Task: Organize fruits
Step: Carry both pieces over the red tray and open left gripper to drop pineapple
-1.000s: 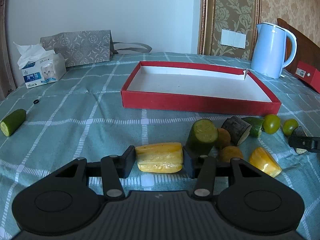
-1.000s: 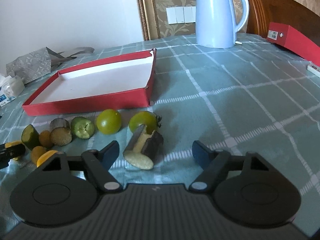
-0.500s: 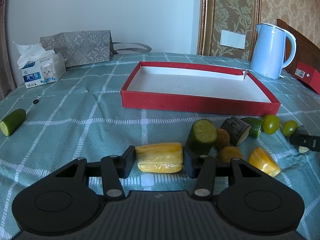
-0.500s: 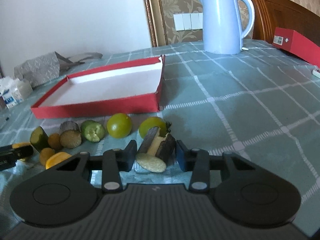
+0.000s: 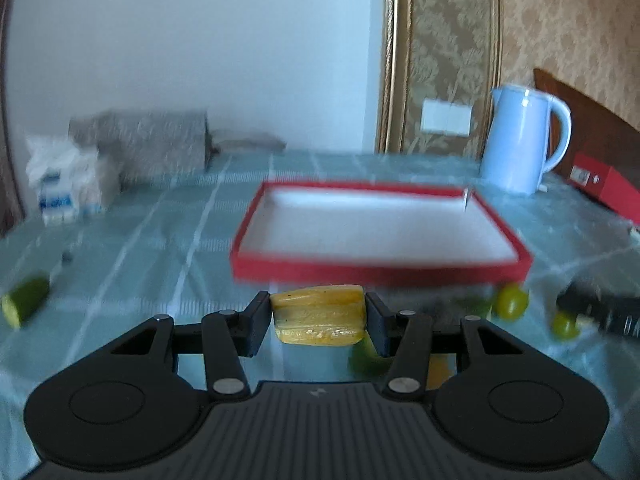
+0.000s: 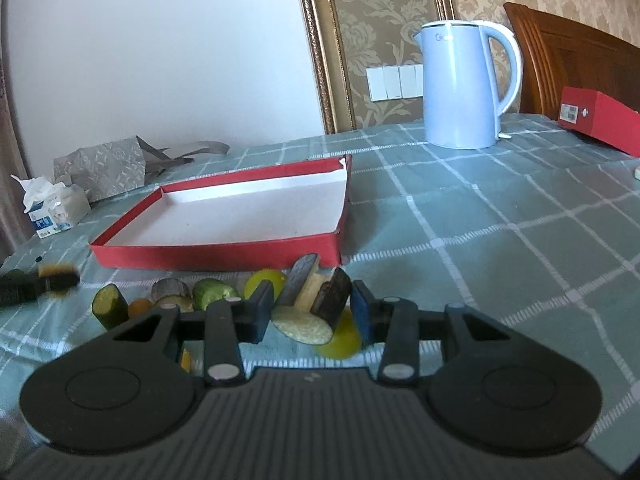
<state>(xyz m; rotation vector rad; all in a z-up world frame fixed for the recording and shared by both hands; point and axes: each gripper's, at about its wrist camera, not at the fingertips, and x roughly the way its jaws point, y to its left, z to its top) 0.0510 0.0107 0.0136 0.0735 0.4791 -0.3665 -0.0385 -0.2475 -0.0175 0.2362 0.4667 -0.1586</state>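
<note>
Left wrist view is blurred, no writing legible — the left gripper (image 5: 319,318) is clamped on a ribbed yellow fruit chunk (image 5: 319,321), lifted in front of the shallow red cardboard box (image 5: 380,270). Right gripper (image 6: 312,312) pinches a dark-skinned, pale-fleshed wedge (image 6: 314,304) above the checked cloth (image 6: 500,240), just short of the box. Green fruits (image 6: 264,280) lie beneath; a smooth blue kettle (image 6: 464,84) stands behind.

faint unreadable logo on blue kettle (image 6: 460,80), tissue box (image 6: 56,212) print illegible, no readable text
</note>
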